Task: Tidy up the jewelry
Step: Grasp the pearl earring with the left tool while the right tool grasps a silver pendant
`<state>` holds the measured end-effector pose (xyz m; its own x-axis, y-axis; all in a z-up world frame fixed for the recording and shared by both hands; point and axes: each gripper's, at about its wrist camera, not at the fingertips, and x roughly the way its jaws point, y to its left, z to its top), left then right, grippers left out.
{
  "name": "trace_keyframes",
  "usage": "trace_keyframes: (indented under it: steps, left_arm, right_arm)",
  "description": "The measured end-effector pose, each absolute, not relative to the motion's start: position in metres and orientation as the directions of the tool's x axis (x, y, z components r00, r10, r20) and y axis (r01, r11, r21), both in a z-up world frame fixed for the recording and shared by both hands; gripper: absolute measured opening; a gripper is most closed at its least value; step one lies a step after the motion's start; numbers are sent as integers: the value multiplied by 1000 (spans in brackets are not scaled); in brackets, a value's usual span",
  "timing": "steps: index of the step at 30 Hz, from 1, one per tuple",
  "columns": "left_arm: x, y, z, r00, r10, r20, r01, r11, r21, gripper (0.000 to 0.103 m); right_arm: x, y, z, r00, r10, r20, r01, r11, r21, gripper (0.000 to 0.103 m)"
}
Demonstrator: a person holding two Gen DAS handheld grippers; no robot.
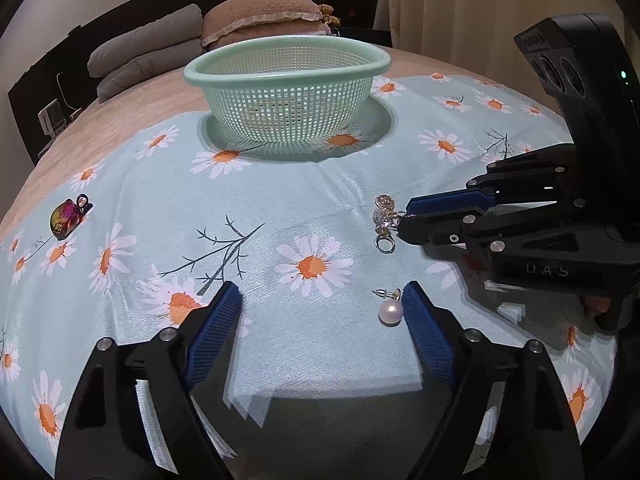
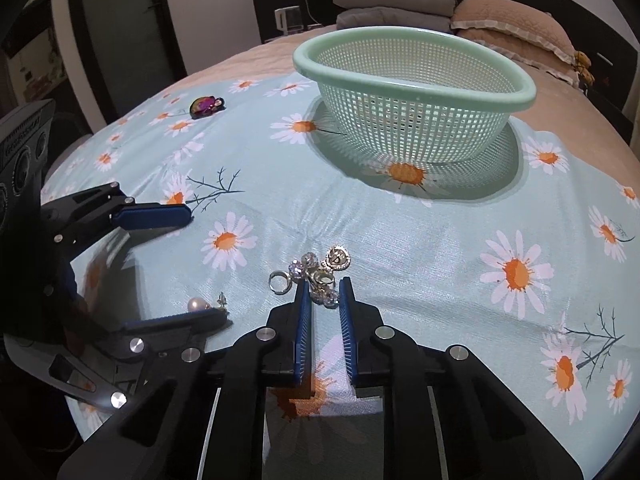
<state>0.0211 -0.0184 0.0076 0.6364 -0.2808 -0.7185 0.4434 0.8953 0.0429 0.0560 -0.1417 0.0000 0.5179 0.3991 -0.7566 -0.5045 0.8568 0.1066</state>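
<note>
A pearl earring (image 1: 390,310) lies on the daisy cloth just inside the right finger of my left gripper (image 1: 322,296), which is open wide and low over the cloth; it also shows in the right wrist view (image 2: 197,304). A crystal and gold charm piece (image 2: 320,276) lies between the tips of my right gripper (image 2: 325,288), whose jaws are narrowly apart around it; it shows in the left wrist view (image 1: 384,220) too. A mint green basket (image 1: 286,92) stands empty at the back (image 2: 412,92). An iridescent brooch (image 1: 68,216) lies far left (image 2: 206,106).
The daisy-print cloth (image 1: 280,208) covers a bed with a tan bedspread. Grey and tan pillows (image 1: 256,20) lie behind the basket by the dark headboard. The cloth's front edge (image 1: 320,392) is near the left gripper.
</note>
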Motion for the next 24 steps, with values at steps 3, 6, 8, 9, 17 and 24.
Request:
trace_keyframes:
  steps: [3, 6, 8, 9, 17, 24]
  left_arm:
    - [17, -21, 8, 654, -261, -710, 427, 902, 62, 54]
    - [14, -23, 9, 659, -258, -707, 418, 906, 58, 38]
    - [14, -24, 9, 653, -257, -712, 418, 907, 55, 34]
    - [15, -24, 9, 647, -260, -717, 416, 908, 46, 29]
    - [19, -13, 16, 568, -324, -756, 405, 910, -86, 12]
    - [15, -9, 24, 559, -314, -767, 404, 912, -78, 12]
  right_arm:
    - [50, -147, 0, 516, 406, -754, -496, 860, 124, 14]
    - [38, -152, 2, 552, 367, -749, -473, 877, 81, 14]
    - [33, -159, 2, 557, 355, -750, -461, 884, 77, 14]
    - [31, -163, 2, 553, 359, -752, -456, 886, 87, 14]
    - [16, -205, 27, 559, 405, -724, -371, 903, 218, 14]
    - [10, -229, 62, 592, 393, -704, -303, 917, 258, 14]
